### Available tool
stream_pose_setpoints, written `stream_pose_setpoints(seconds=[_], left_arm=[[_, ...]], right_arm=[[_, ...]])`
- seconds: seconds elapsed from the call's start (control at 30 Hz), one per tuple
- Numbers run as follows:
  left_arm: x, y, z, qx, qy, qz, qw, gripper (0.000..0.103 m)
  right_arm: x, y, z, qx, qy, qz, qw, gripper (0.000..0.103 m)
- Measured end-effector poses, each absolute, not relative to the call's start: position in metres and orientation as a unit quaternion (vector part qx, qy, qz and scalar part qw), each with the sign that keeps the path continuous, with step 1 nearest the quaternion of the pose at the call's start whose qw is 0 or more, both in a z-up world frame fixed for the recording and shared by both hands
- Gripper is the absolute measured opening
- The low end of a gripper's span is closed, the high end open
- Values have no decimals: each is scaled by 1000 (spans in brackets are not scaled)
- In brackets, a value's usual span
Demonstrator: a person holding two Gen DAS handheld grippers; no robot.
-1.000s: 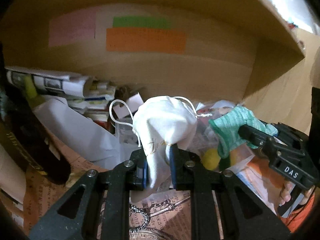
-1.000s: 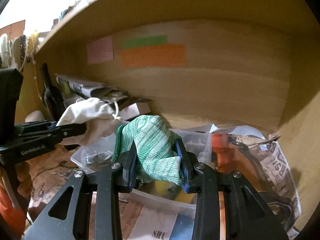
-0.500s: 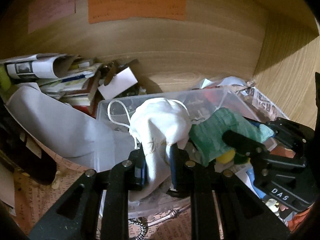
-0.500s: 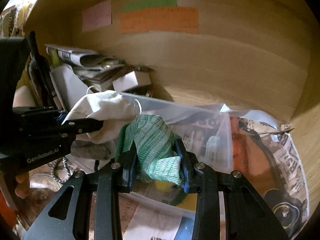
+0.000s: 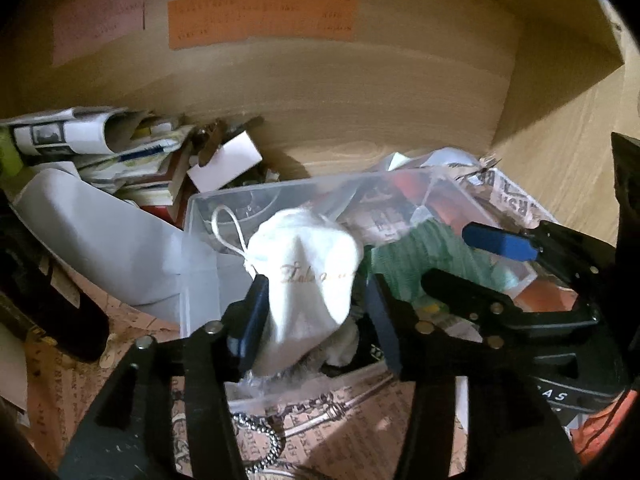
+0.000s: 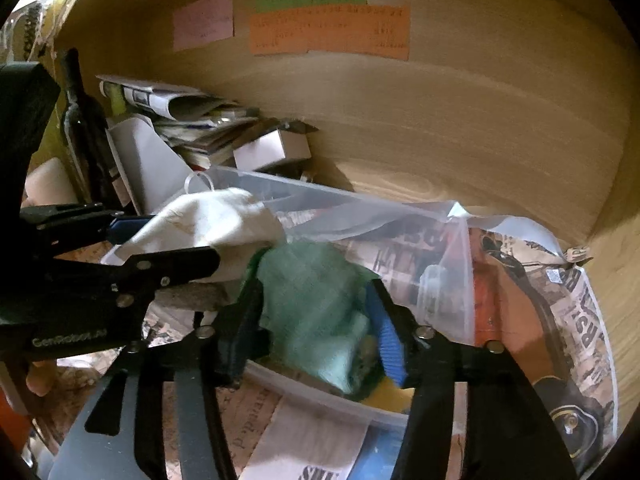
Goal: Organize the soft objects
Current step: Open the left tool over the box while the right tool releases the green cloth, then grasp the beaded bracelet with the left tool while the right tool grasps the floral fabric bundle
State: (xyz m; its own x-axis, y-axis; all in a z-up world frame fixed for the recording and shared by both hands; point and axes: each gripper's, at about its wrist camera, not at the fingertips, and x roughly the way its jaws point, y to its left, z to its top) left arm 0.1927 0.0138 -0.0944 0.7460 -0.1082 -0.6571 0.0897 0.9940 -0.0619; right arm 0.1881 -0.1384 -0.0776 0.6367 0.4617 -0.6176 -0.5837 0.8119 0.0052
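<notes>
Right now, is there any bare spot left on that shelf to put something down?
Only the bare wood strip between the clear bin and the back wall, right of the white box. Papers crowd the left, newspaper the right; the bin is full.

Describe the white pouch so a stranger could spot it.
Under the orange note on the wooden back wall sits a clear plastic bin. Over it, the white drawstring pouch hangs beside a green knit cloth; only the pouch has gold script and a cord loop.

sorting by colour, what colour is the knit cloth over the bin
Green knit cloth, best seen in the right wrist view.
</notes>
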Motion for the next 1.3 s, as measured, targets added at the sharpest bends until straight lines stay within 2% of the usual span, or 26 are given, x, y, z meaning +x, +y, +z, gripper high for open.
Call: stream_pose_setpoints(seconds=[0.1, 0.23, 0.33, 0.4, 0.43, 0.53, 0.63, 0.73, 1.07, 1.3], left_arm=[[179, 15, -86, -16, 336, -50, 940, 60], [160, 16, -73, -15, 314, -48, 948, 65], [145, 19, -62, -19, 293, -44, 955, 74], [133, 24, -54, -27, 278, -41, 959, 83], [129, 25, -52, -30, 272, -39, 961, 88], [114, 31, -48, -29, 255, -22, 966, 93], [102, 36, -49, -27, 249, -12, 968, 98], [95, 42, -55, -32, 259, -5, 965, 99], [84, 57, -109, -31, 343, 21, 939, 99], [79, 63, -146, -49, 399, 27, 915, 99]], right_arm=[[179, -142, -68, -93, 295, 292, 905, 67], [166, -148, -54, -89, 274, 294, 911, 71], [154, -157, -42, -85, 256, 291, 918, 74], [145, -164, -34, -80, 243, 287, 923, 85], [140, -168, -31, -78, 235, 285, 926, 85], [129, -178, -27, -75, 230, 283, 928, 87], [118, -185, -32, -75, 236, 277, 928, 93], [110, -192, -44, -73, 251, 270, 926, 98], [101, -201, -113, -28, 375, 266, 888, 98], [85, -199, -137, -47, 409, 263, 873, 95]])
